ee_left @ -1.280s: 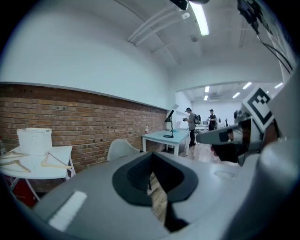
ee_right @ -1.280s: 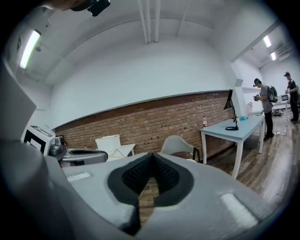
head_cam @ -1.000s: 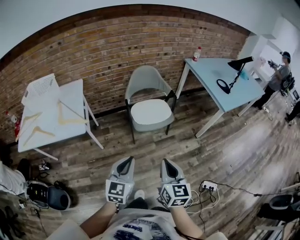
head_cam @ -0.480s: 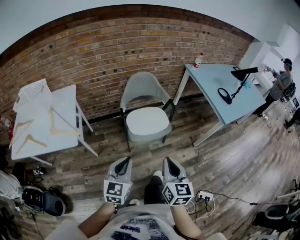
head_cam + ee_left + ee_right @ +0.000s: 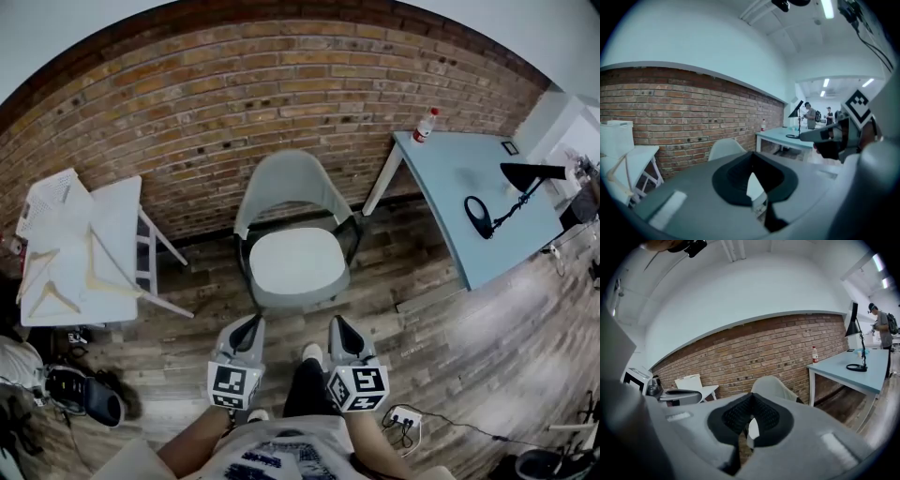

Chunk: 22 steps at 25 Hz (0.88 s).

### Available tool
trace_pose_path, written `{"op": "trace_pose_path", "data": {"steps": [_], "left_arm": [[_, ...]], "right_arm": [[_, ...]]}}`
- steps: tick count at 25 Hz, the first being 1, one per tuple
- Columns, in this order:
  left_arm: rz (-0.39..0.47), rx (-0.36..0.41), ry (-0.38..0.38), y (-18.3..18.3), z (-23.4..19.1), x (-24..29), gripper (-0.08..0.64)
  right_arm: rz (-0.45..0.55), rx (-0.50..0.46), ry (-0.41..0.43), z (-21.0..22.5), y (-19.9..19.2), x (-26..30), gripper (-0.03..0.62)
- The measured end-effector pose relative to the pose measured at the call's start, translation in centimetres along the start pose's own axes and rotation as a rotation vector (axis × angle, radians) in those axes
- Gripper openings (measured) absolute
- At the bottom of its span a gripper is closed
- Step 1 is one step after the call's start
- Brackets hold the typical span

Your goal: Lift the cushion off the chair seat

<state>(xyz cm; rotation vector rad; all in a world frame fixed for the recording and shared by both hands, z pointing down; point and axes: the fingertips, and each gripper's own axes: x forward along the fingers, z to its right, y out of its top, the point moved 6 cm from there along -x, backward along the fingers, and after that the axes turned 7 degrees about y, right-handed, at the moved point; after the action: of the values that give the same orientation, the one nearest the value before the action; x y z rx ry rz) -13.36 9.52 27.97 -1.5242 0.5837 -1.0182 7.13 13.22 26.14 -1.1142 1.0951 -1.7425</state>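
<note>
White cushion on grey chair, ahead of left gripper and right gripper, apart from both, jaws pressed together

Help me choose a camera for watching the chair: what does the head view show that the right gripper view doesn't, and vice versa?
Only the head view: the cushion with its whole top, the wooden hangers, the floor cables. Only the right gripper view: the ceiling. Both: the chair, brick wall, blue table, bottle and lamp.
</note>
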Motion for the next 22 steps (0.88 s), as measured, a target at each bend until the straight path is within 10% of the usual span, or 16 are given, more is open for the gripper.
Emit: {"op": "trace_pose_path", "data": {"steps": [10,22], "left_arm": [[-0.071,-0.009,0.122,1.4,0.7,15.3,-0.009],[-0.122,0.006,0.230,-4.2,-3.0,23.3,-0.008]], "right_arm": [[-0.081,0.002,0.113,13.2,2.9,10.9,-0.002],[-0.117,-0.036,0.123,19.5,-0.8,20.4,-0.002]]}}
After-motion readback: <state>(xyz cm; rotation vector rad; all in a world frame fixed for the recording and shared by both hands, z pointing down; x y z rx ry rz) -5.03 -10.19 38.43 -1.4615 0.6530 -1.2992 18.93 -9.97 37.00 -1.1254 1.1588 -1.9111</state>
